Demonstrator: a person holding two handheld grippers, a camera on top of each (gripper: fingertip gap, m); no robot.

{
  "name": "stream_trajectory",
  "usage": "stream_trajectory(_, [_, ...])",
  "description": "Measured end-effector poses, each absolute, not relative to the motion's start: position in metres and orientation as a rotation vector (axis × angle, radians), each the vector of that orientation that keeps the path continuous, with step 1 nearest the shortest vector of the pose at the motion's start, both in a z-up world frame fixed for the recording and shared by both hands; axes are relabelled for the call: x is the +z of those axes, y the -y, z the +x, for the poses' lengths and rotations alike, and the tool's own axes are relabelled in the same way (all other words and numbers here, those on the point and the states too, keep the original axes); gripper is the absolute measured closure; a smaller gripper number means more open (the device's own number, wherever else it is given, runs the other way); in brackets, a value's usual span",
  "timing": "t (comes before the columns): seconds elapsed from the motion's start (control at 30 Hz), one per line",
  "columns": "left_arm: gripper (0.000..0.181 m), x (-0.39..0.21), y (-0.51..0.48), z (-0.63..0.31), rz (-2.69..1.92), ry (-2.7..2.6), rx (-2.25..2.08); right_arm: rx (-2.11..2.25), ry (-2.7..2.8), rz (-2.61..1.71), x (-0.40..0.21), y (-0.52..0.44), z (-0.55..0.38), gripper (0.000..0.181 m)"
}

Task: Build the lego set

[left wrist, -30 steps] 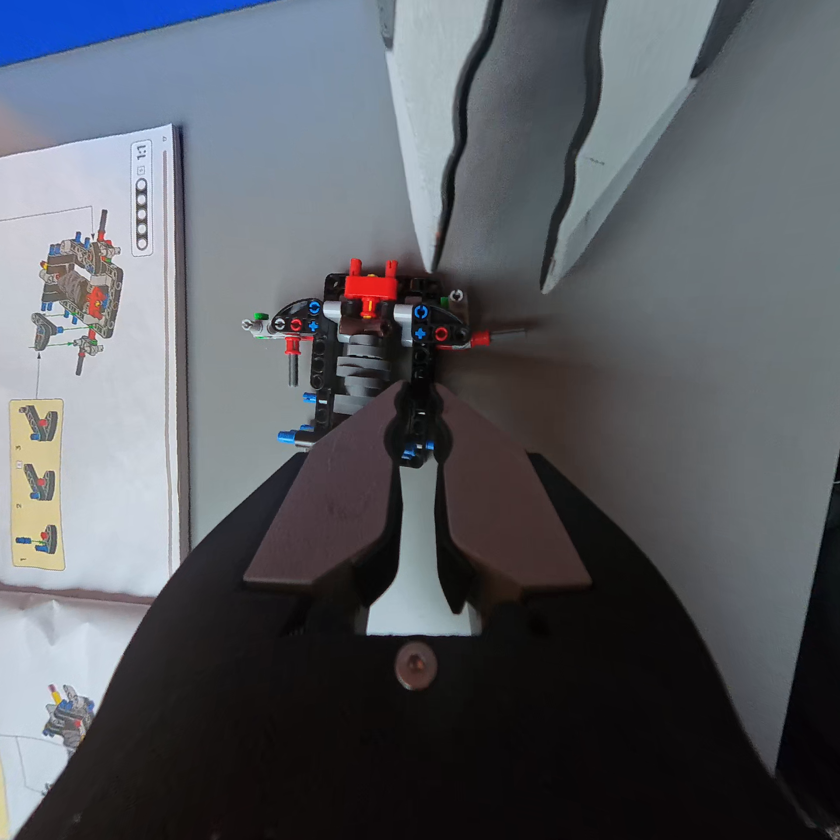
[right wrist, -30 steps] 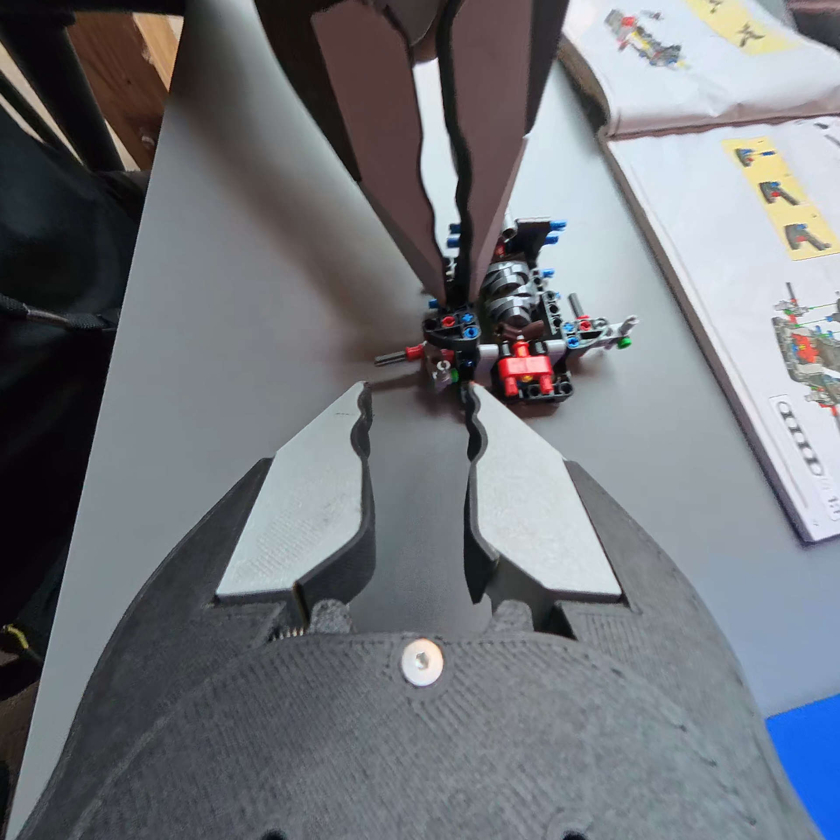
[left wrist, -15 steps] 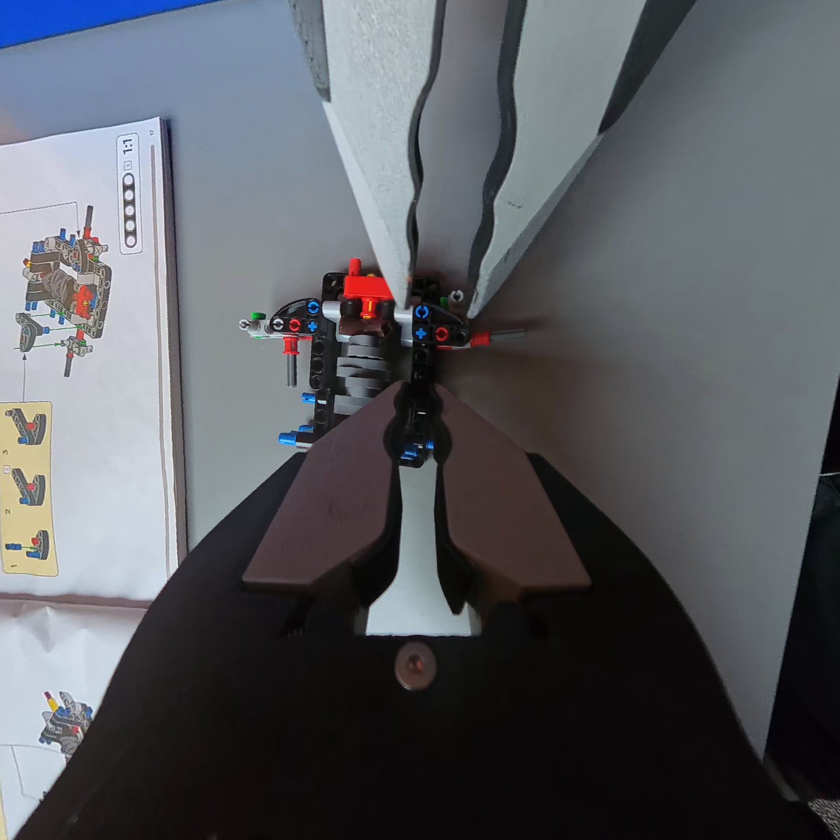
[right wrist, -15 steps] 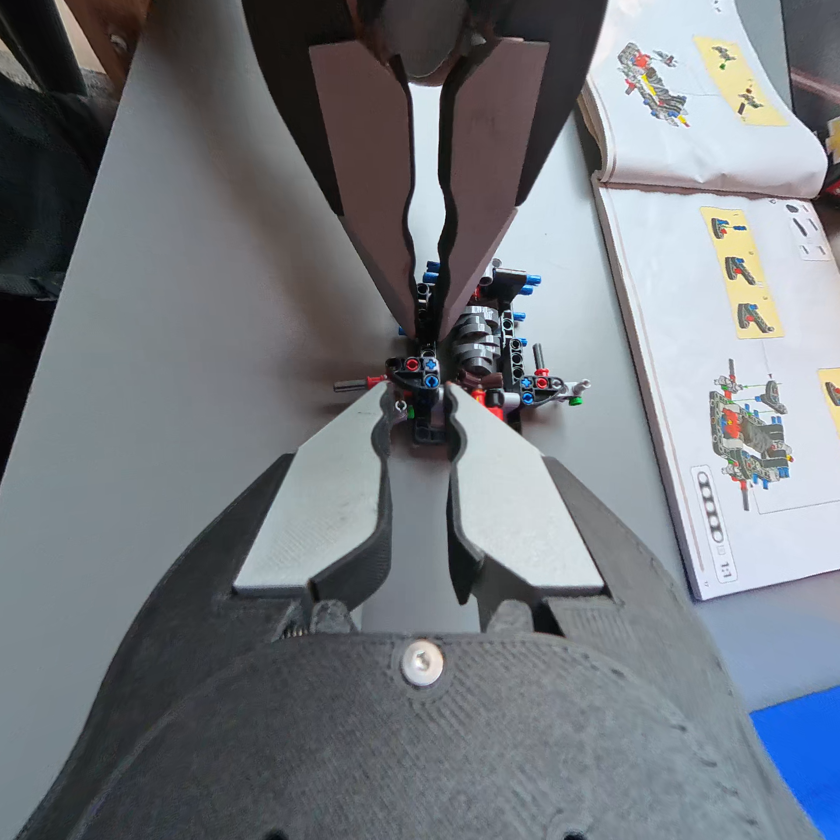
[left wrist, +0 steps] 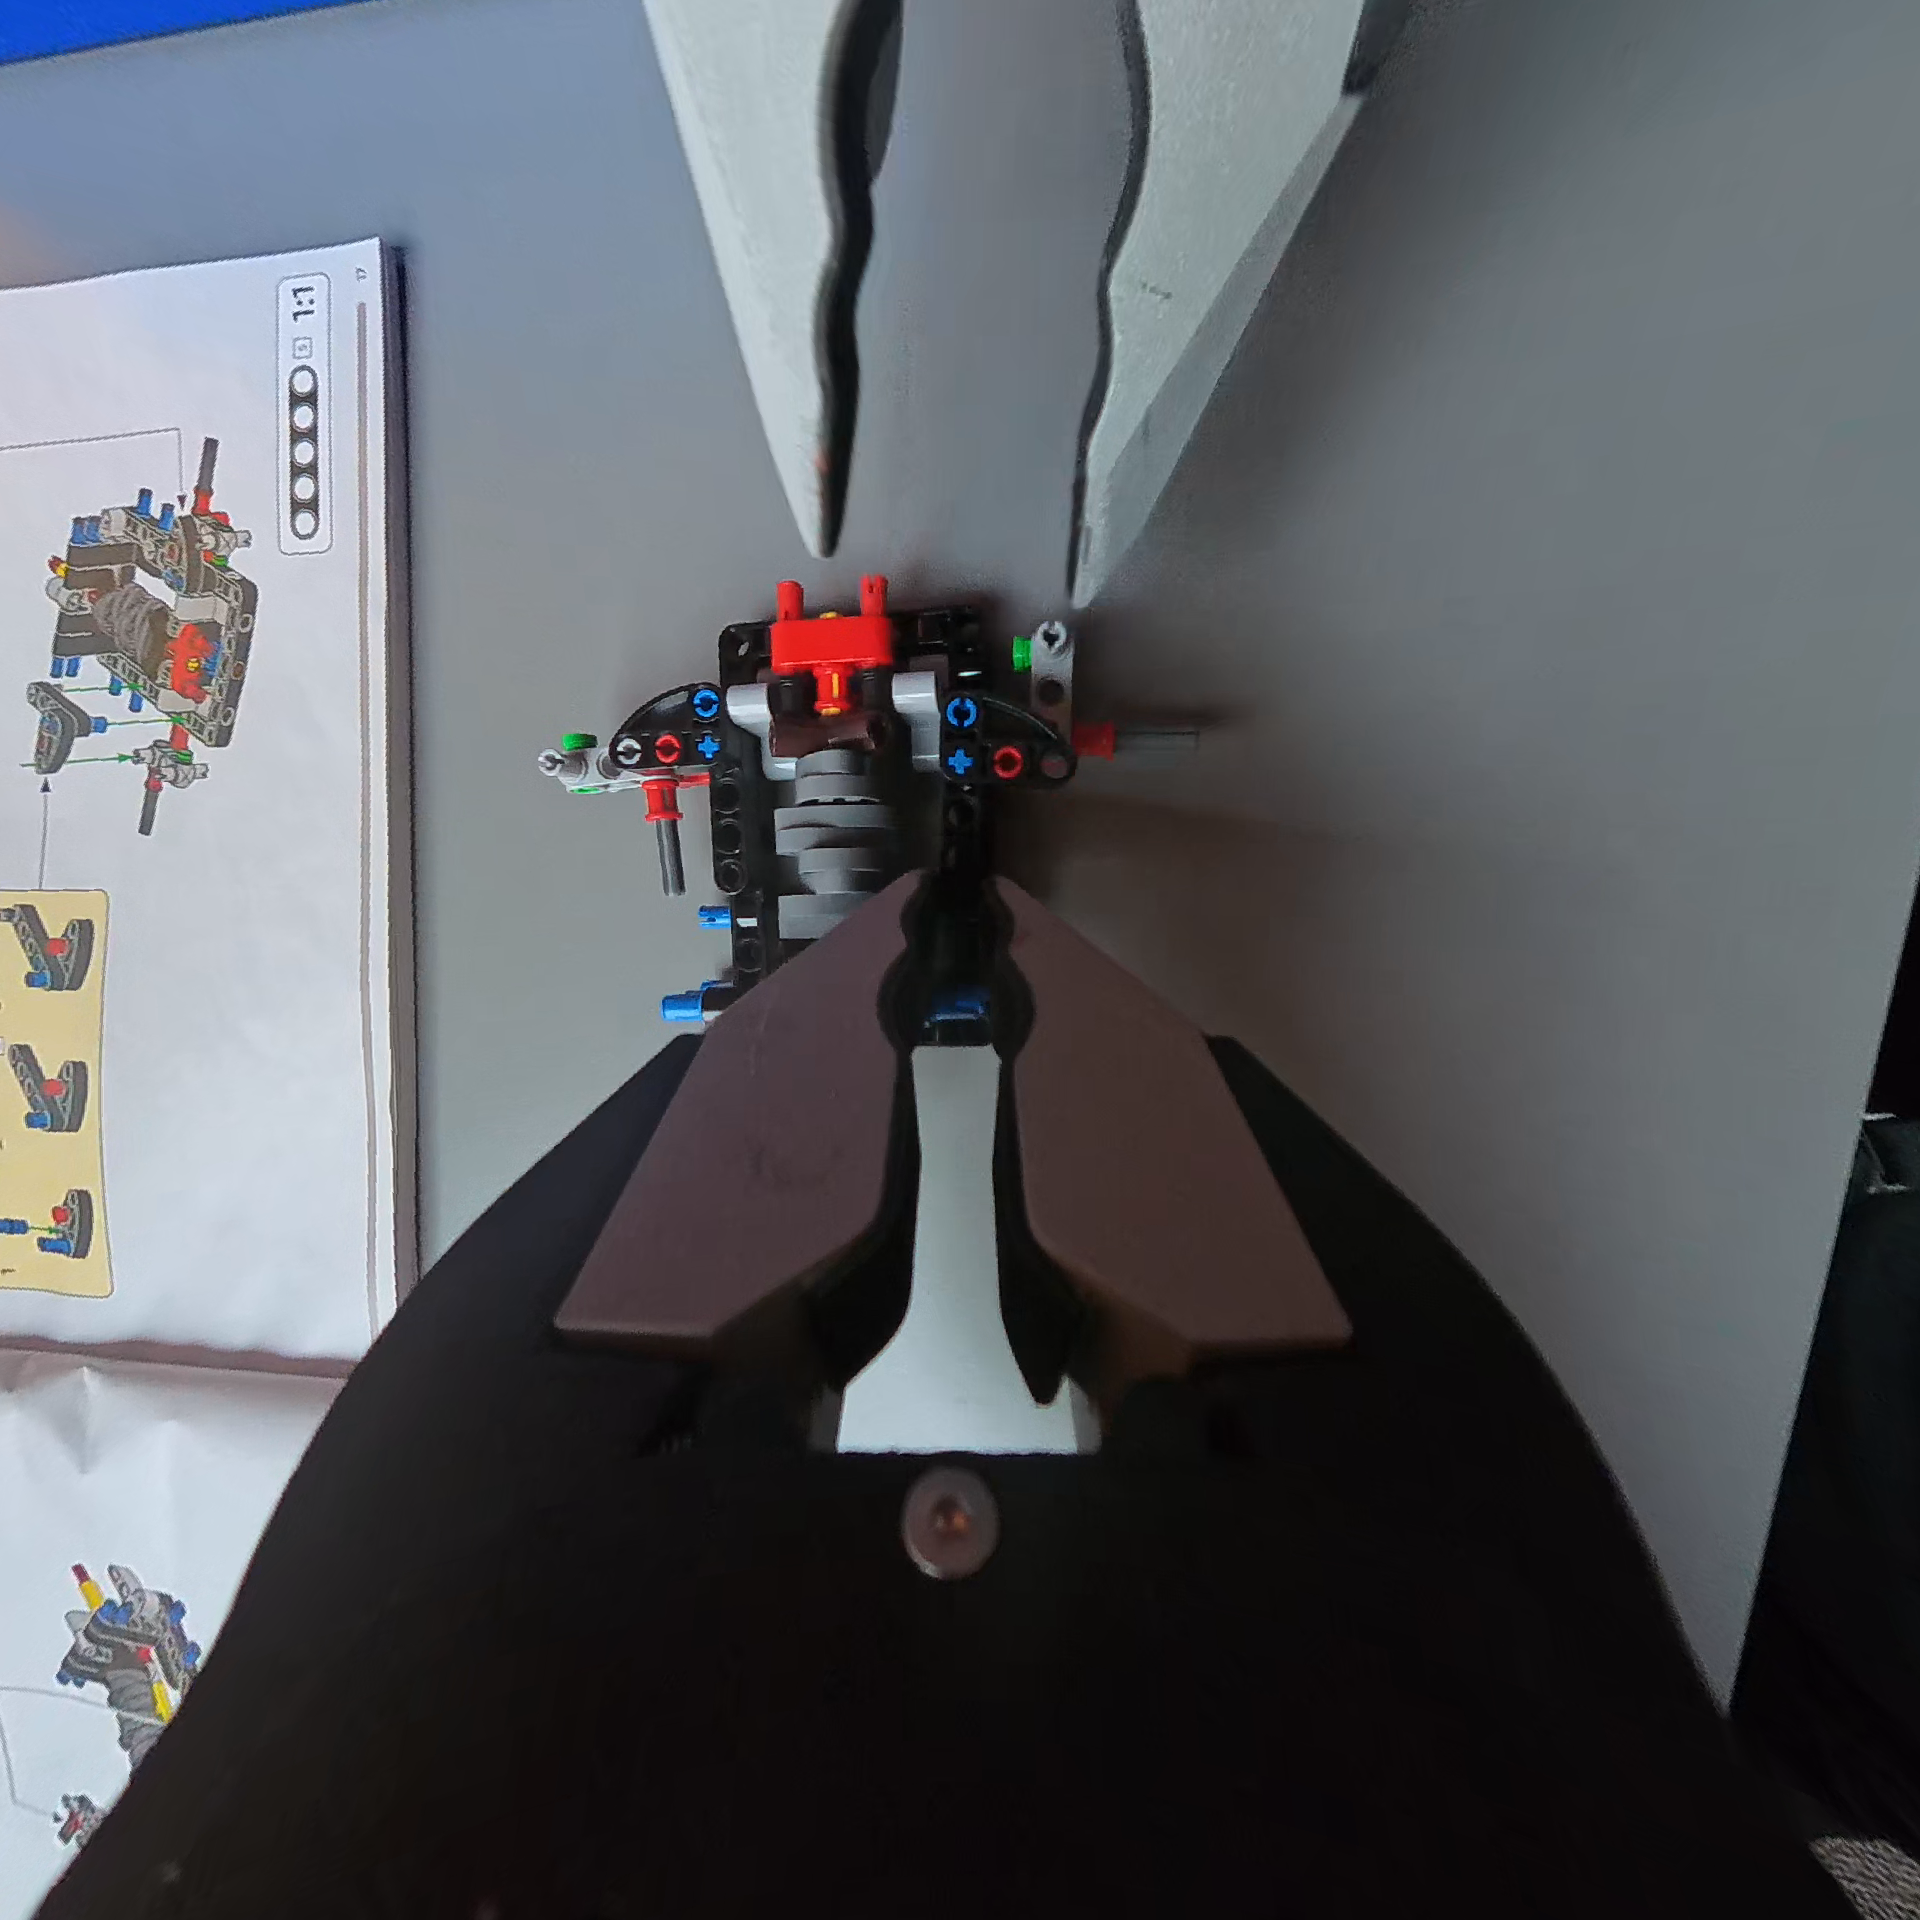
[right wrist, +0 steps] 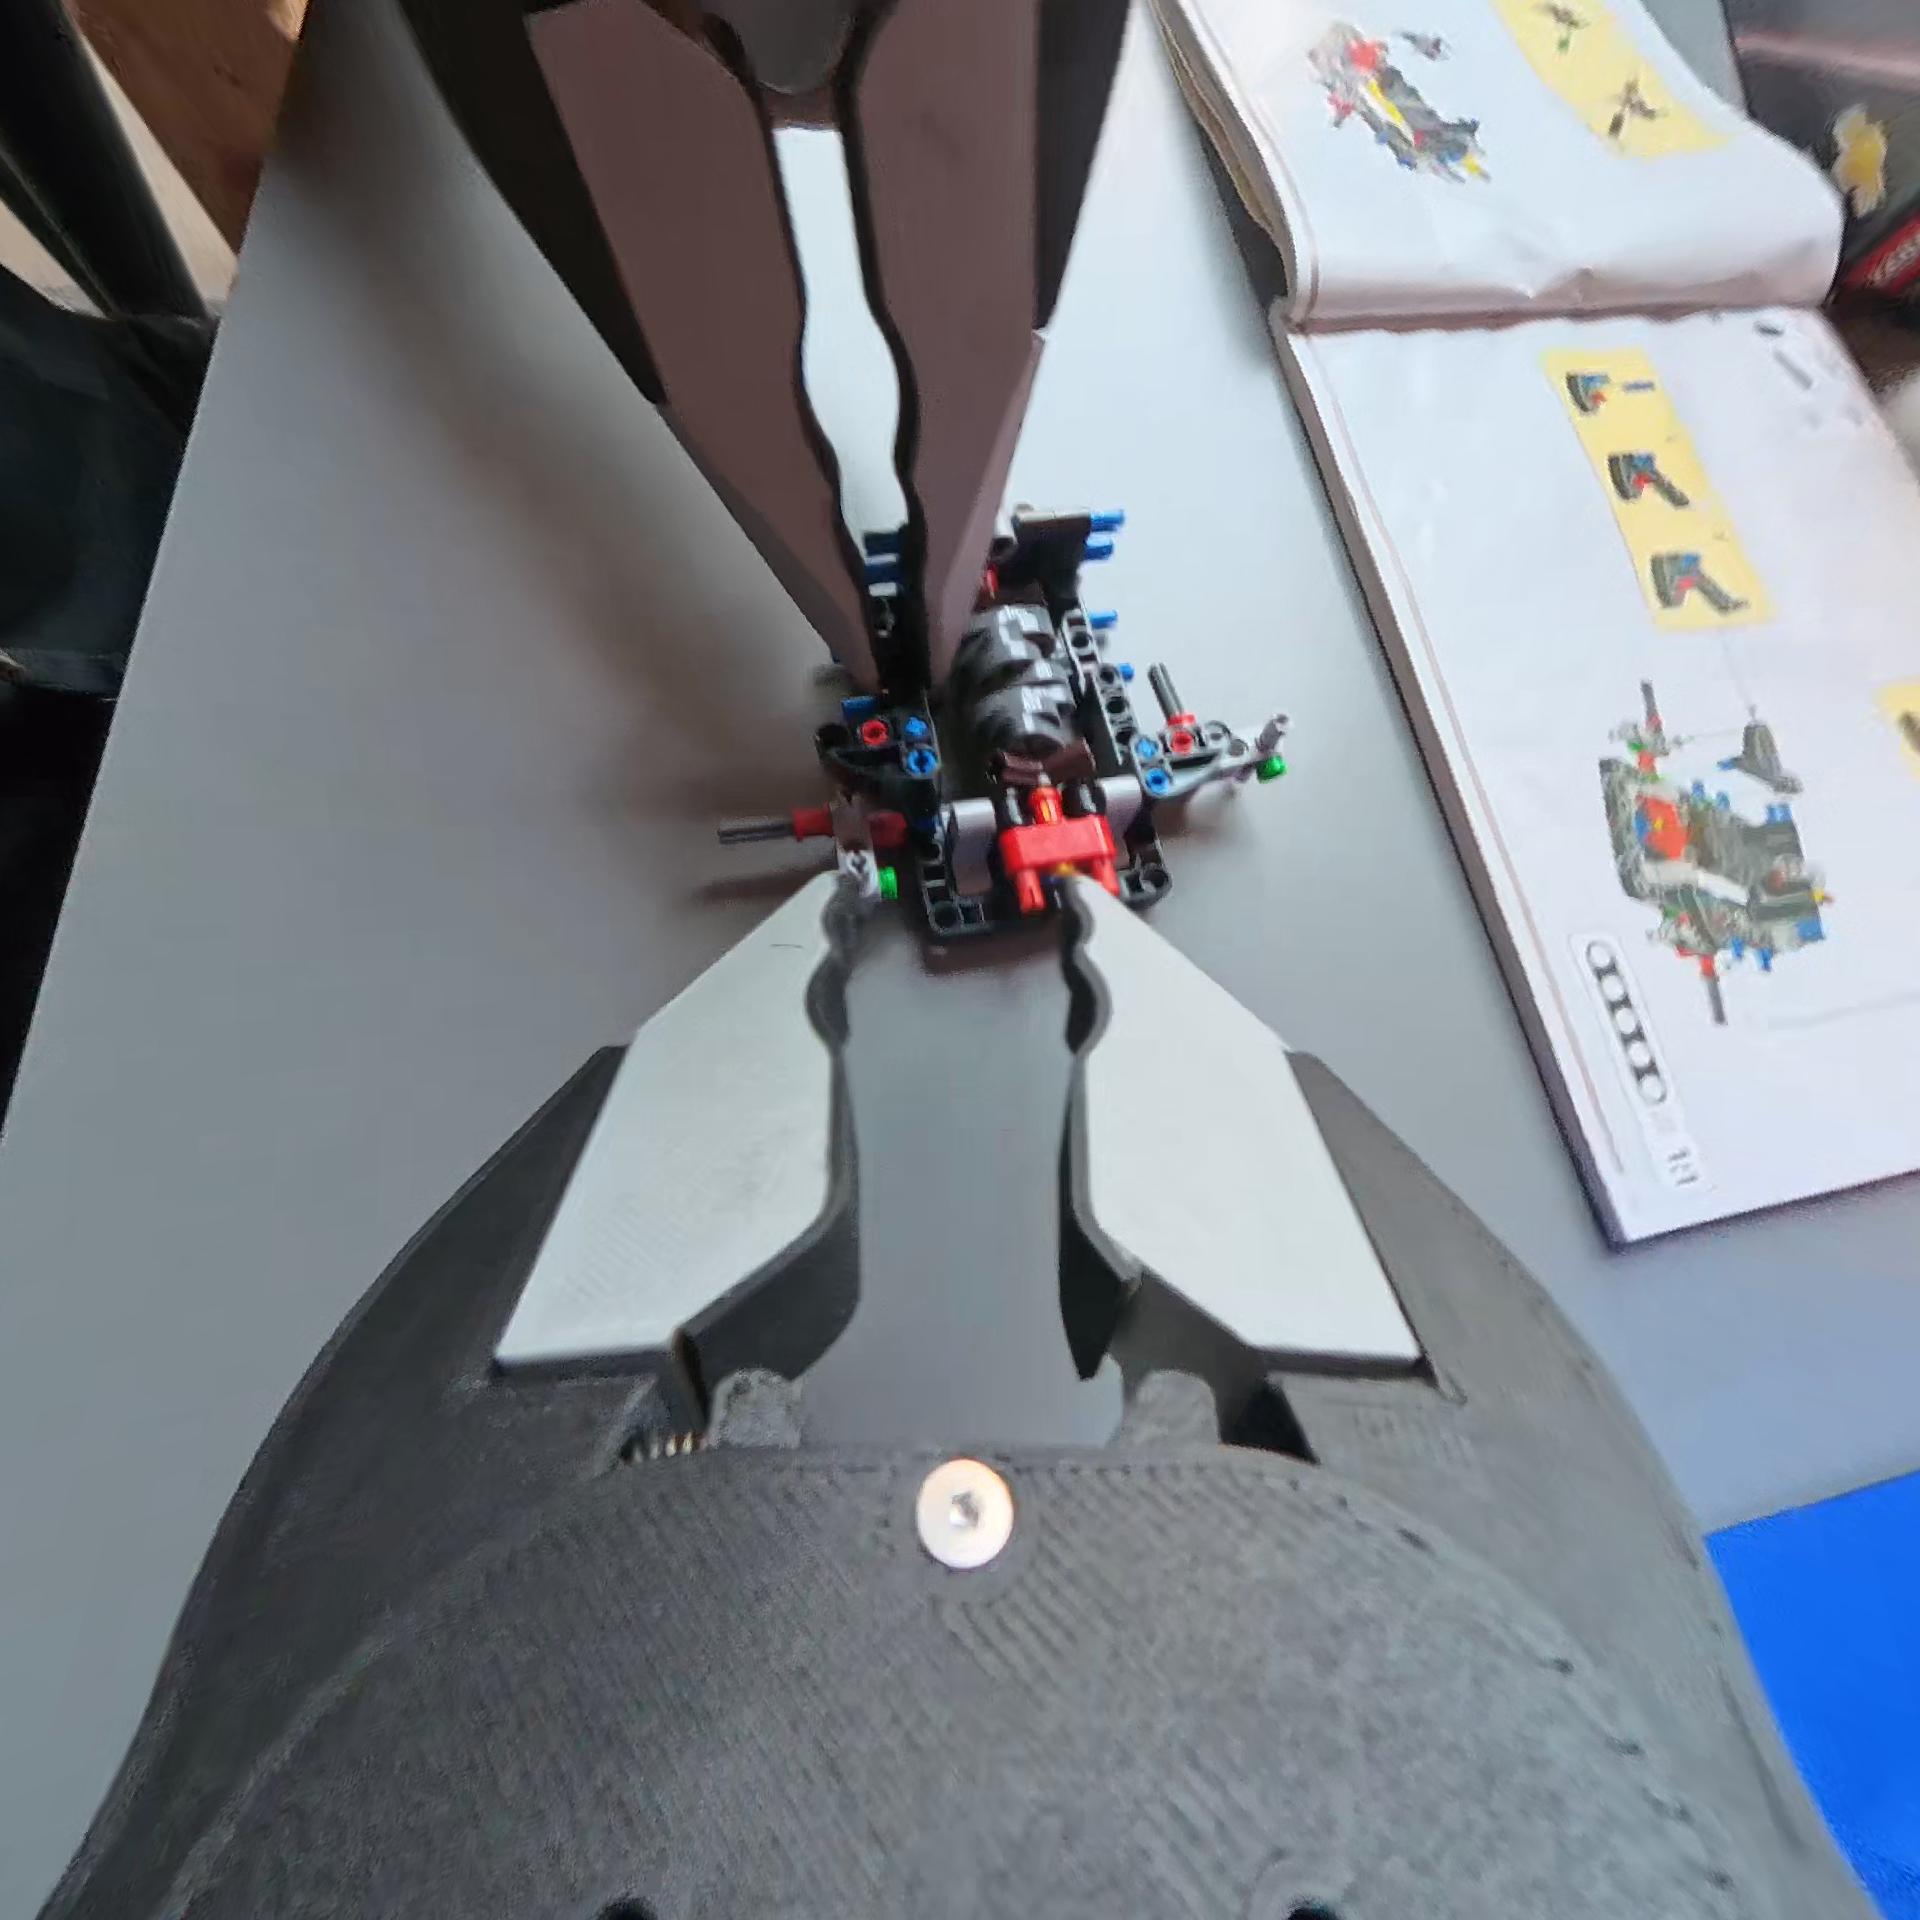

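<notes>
Left hand-held gripper (left wrist: 951,904), brown fingers, was pinched on the black side beam of the lego model (left wrist: 831,769); model sat on the grey tabletop (left wrist: 1455,831), just right of the booklet (left wrist: 208,779). Right hand-held gripper (right wrist: 956,914), grey fingers, was spread wide, holding nothing; one tip was next to the small grey connector with the green pin (right wrist: 868,878), the other next to the red block (right wrist: 1055,847) at the model's near end. Contact unclear because of blur.

Booklet pages carried printed diagrams, yellow sub-step boxes and a scale bar; text not copied.

Right wrist view alone showed the second booklet page (right wrist: 1507,135), a blue patch (right wrist: 1829,1662) at bottom right, a red-and-black box corner (right wrist: 1886,260) at the right edge and wood (right wrist: 177,104) past the tabletop. Left wrist view alone showed the lower booklet page (left wrist: 104,1662) and a blue strip (left wrist: 156,26) at the top.
</notes>
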State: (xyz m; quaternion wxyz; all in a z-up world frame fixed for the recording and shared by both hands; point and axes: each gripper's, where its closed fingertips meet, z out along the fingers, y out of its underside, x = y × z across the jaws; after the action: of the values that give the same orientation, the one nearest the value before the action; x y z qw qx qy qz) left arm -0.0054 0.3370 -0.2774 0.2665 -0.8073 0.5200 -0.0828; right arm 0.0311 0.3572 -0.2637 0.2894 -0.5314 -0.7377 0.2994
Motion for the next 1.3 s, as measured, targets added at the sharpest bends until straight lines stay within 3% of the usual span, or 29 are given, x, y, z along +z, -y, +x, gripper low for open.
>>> stream_trajectory(0.1, [0.177,-0.278,-0.337,-0.004,-2.179,-1.398,-0.230,0.919,1.951,-1.525,-0.271,-0.358,0.034,0.117])
stream_trajectory(0.83, [0.177,-0.278,-0.334,-0.004,-2.164,-1.422,-0.083,0.838,1.982,-1.649,-0.291,-0.337,0.027,0.106])
stream_trajectory(1.1, [0.177,-0.278,-0.334,-0.005,-2.167,-1.437,-0.049,0.773,1.938,-1.577,-0.277,-0.345,0.031,0.124])
stream_trajectory(1.17, [0.177,-0.278,-0.334,-0.005,-2.176,-1.438,-0.067,0.764,1.893,-1.516,-0.265,-0.352,0.029,0.148])
stream_trajectory(1.2, [0.177,-0.278,-0.334,-0.005,-2.181,-1.436,-0.075,0.751,1.860,-1.482,-0.259,-0.357,0.028,0.176])
stream_trajectory(1.3, [0.177,-0.278,-0.334,-0.006,-2.189,-1.431,-0.088,0.817,1.854,-1.458,-0.249,-0.354,0.023,0.181])
